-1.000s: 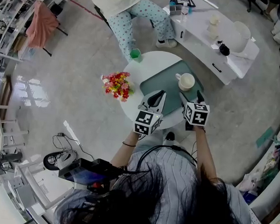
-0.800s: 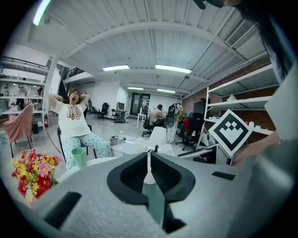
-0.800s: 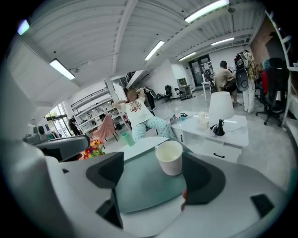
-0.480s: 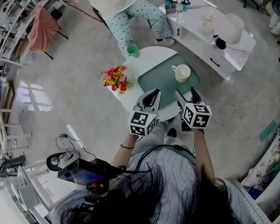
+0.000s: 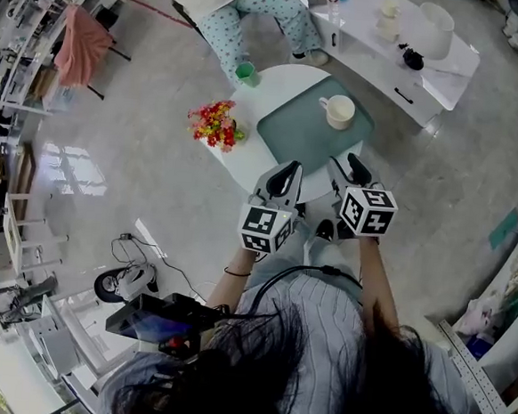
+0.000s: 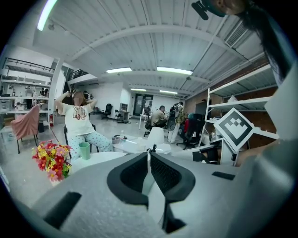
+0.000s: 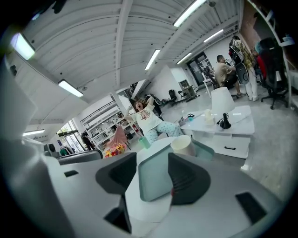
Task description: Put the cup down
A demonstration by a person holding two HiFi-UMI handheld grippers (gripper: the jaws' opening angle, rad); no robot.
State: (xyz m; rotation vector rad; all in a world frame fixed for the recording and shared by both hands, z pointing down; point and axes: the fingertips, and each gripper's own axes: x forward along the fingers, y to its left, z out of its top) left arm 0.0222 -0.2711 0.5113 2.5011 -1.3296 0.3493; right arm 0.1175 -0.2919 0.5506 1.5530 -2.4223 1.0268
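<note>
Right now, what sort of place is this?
Likely an open-plan lab or workshop office: storage racks along the wall, ceiling strip lights, and a seated person working at the back.

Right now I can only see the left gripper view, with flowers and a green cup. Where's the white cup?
Observer: The white cup stands upright on the green mat on the round table, with nothing touching it.
Operator: Are the right tongs holding something?
Observer: No. The right tongs are empty. Their jaws have just been closing but stand apart, with only the mat far beyond them.
Operator: Which way does the handle point?
Observer: In the head view the handle points toward the green cup's side of the table.
</note>
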